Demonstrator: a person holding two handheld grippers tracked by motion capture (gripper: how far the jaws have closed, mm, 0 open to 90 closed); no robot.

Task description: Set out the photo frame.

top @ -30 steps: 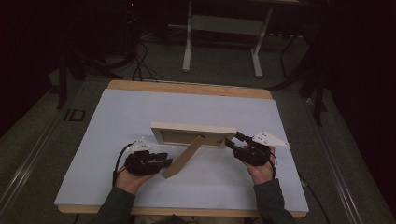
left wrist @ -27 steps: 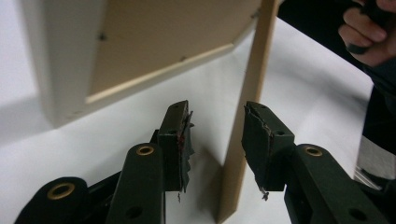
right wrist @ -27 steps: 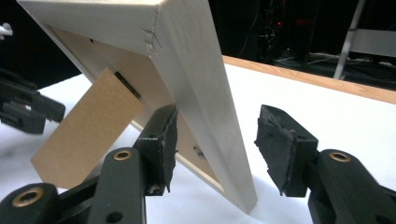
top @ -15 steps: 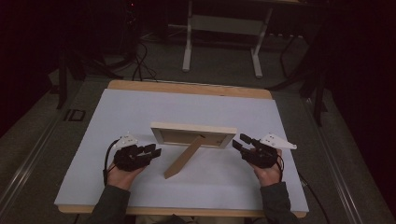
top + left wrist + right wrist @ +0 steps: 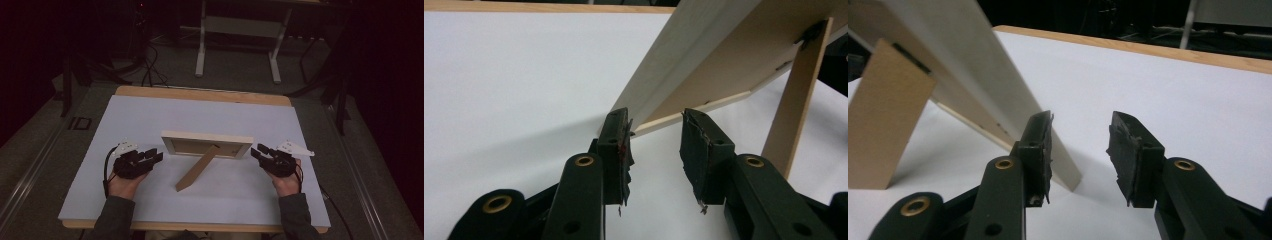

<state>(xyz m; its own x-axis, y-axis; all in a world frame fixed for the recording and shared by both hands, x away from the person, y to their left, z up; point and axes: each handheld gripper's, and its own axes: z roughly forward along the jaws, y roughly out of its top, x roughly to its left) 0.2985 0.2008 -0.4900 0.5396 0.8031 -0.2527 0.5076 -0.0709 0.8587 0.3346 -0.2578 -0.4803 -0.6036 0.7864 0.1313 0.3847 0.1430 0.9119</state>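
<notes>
A: What's on the white-topped bench (image 5: 165,115) with the pale wooden edge?

B: A light wooden picture frame (image 5: 207,143) stands near the middle, back toward the person, leaning on its flat wooden prop leg (image 5: 198,168).

A: And the hands?

B: The black left claw (image 5: 155,157) sits just beside the frame's left end, the black right claw (image 5: 257,151) just beside its right end.

A: Gripping it?

B: No. In the left gripper view the left claw's jaws stand spread, with the frame's lower corner (image 5: 636,129) just beyond their tips. The right claw's jaws have just been closing, yet remain parted with bare bench between them; the frame's edge (image 5: 1068,167) lies beside one jaw.
</notes>
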